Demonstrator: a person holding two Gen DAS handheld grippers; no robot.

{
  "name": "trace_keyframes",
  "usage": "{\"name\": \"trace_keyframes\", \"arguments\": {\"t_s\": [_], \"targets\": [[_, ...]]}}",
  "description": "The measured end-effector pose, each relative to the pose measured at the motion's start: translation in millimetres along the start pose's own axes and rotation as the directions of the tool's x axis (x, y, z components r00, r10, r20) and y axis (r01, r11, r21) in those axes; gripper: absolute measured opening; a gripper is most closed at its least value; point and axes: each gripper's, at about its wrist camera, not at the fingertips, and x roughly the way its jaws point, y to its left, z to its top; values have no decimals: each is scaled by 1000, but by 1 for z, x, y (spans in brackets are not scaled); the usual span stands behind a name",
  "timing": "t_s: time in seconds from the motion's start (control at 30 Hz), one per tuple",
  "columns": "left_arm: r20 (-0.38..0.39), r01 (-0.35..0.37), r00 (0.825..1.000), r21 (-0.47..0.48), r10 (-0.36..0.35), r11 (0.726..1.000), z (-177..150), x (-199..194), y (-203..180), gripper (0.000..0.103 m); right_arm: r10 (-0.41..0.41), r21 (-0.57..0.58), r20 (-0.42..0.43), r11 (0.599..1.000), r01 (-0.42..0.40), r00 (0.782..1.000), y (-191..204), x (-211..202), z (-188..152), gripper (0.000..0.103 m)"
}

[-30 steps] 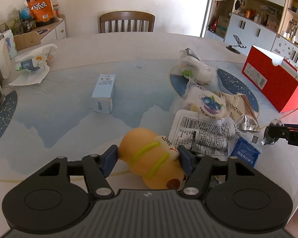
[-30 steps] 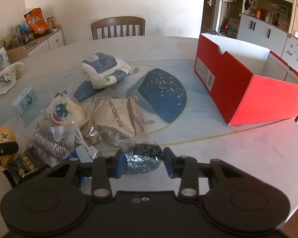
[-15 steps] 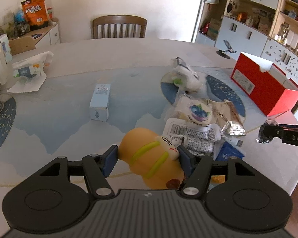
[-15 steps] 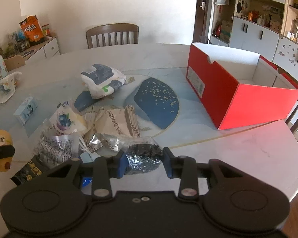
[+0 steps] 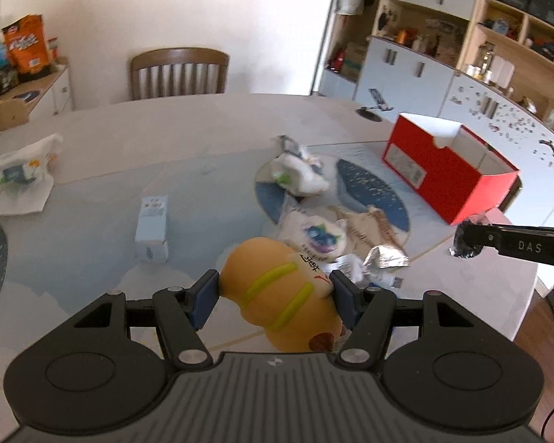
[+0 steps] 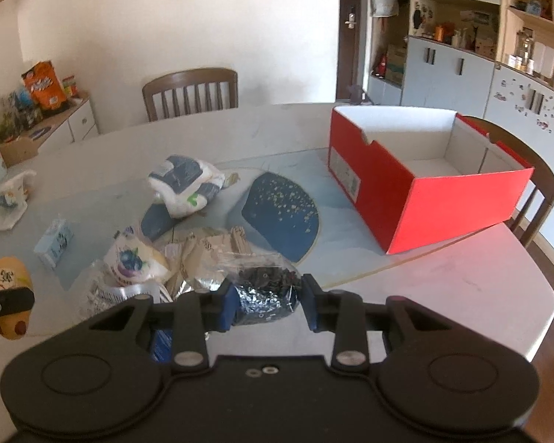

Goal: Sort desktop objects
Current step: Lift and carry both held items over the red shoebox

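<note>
At the table's [image 6: 443, 295] left edge a crumpled tissue pack [image 5: 22, 164] lies apart, and a small pale blue carton [image 5: 152, 227] stands alone further in. Your left gripper [image 5: 273, 295] is clamped on the one yellow toy [image 5: 284, 291], pads pressing its two sides across the green stripes; you have it clear of the tabletop, tilted nose-down, which I take as the carry grip for moving it to the box. Beyond it, around the table's middle, the loose pile waits: a white and blue pouch [image 6: 184, 184], a blueberry packet [image 6: 133, 262], a tan wrapper [image 6: 210, 247], a silver foil piece [image 5: 386, 258] and a printed bag partly hidden under the others, so I count at least five there. Your right gripper [image 6: 266, 302] is closed on one clear bag of dark bits [image 6: 266, 288], squeezed between the blue pads and held off the table, its top bunching above the fingers. Toward the right edge sits the single red box [image 6: 443, 199], open and, as far as shows, empty, likely where both loads go. Two chairs are in view, one at the far edge and one behind the box.
</note>
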Motion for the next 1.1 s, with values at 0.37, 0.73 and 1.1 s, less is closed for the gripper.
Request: {"name": "trace_keyframes", "arguments": {"t_s": [0.37, 0.73, 1.1], "targets": [[-10, 81, 997, 60, -81, 995, 18, -1, -27, 64, -2, 57, 38, 998, 0, 999, -4, -18, 9, 34], [-29, 108, 994, 70, -106, 992, 49, 27, -83, 64, 78, 39, 7, 996, -78, 997, -41, -12, 36, 34], [-3, 102, 995, 43, -102, 994, 91, 70, -148, 64, 158, -20, -26, 987, -158, 987, -99, 13, 76, 34]]}}
